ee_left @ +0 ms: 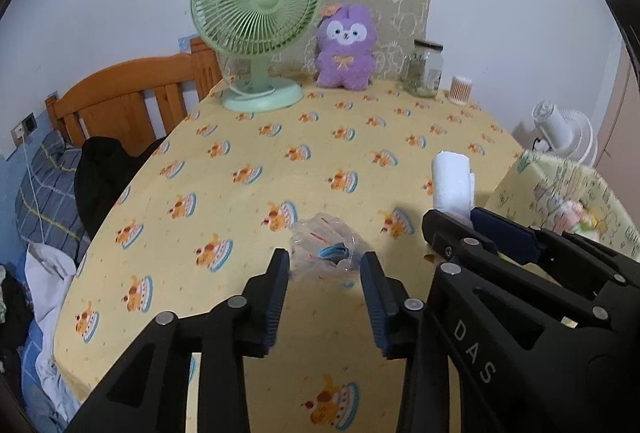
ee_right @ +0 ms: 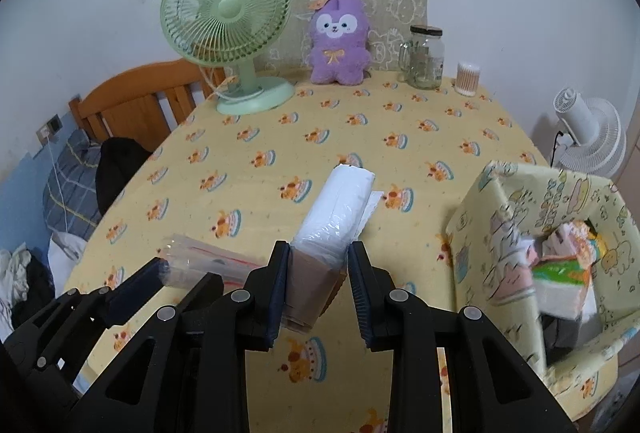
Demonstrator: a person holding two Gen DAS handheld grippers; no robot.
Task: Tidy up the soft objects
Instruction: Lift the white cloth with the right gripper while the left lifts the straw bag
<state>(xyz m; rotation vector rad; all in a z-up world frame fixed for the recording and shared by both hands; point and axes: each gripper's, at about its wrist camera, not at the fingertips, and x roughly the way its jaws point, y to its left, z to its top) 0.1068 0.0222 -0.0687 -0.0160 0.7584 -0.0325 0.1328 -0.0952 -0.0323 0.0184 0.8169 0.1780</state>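
Since our right gripper (ee_right: 318, 251) is clamped only on the near end of the long white tissue pack (ee_right: 340, 211), we reckon its slick plastic wrap could slide out or sag on the way to the floppy fabric basket (ee_right: 480, 209) on the right. Our left gripper (ee_left: 325, 263) hangs open over the crinkly clear bag (ee_left: 320, 245) lying on the fuzzy tablecloth (ee_left: 240, 137), so it could easily skid away.

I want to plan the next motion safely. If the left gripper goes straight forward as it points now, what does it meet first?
The left gripper would probably first meet the crumpled clear plastic bag on the yellow patterned tablecloth. The bag lies right beyond the open fingertips, though depth is hard to judge.
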